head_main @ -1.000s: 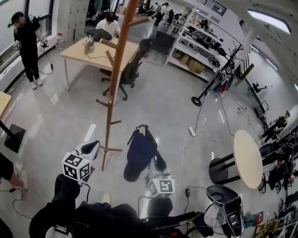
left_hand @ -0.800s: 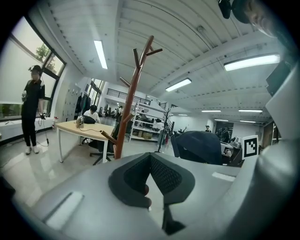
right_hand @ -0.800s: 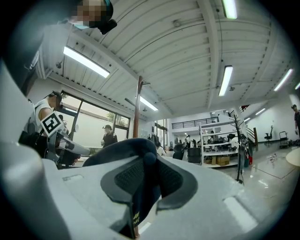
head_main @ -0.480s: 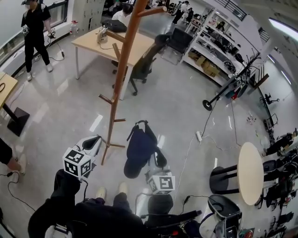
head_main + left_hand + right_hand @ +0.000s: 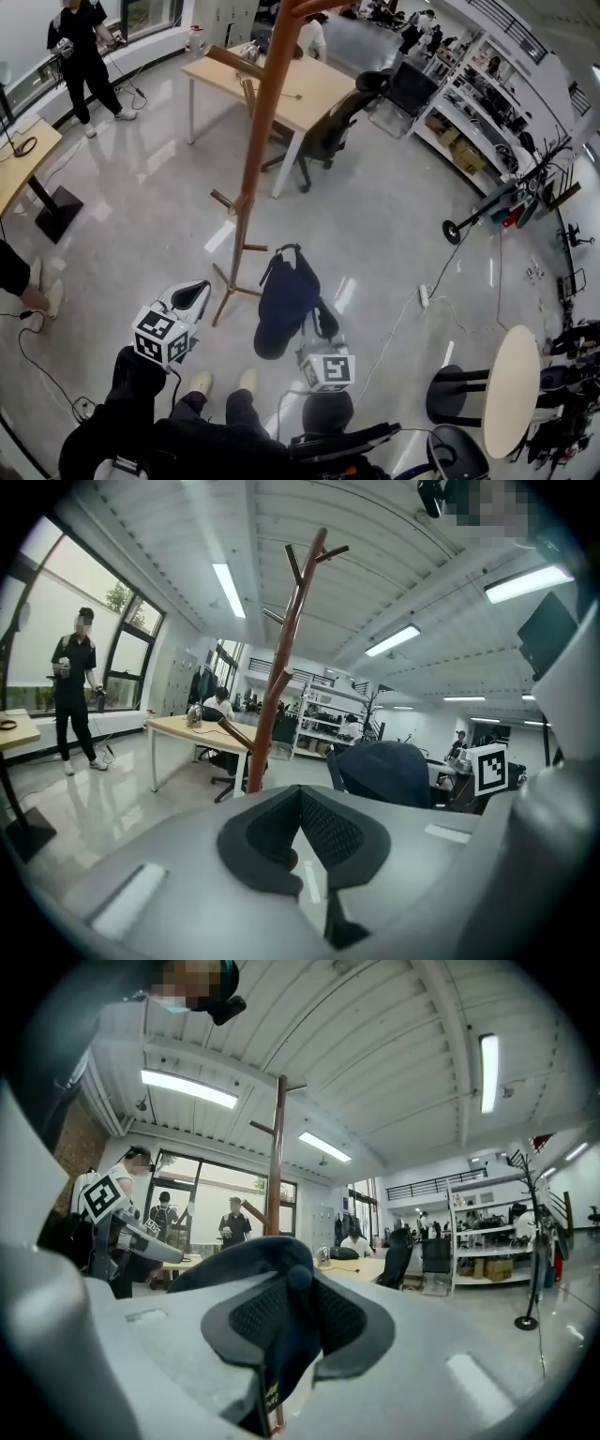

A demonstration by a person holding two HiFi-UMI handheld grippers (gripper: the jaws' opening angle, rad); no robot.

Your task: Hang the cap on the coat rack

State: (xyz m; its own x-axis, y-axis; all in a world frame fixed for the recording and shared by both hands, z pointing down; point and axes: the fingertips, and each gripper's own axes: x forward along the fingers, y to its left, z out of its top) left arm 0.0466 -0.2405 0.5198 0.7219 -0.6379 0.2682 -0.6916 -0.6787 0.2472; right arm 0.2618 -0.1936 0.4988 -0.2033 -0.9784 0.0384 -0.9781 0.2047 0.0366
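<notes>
Currently the right gripper (image 5: 317, 330) pinches the dark navy fabric cap (image 5: 284, 302) at frame centre. The tall brown wooden coat rack (image 5: 253, 159) stands upright just upper left, nearer the empty, pressed-together left gripper (image 5: 191, 300).

"What stands between the cap (image 5: 284, 302) and the rack (image 5: 255, 159)?"

"Only bare floor (image 5: 141, 234). Low pegs (image 5: 223, 200) jut from the pole. A table (image 5: 309, 89) and chair (image 5: 330, 136) crowd in behind it."
</notes>
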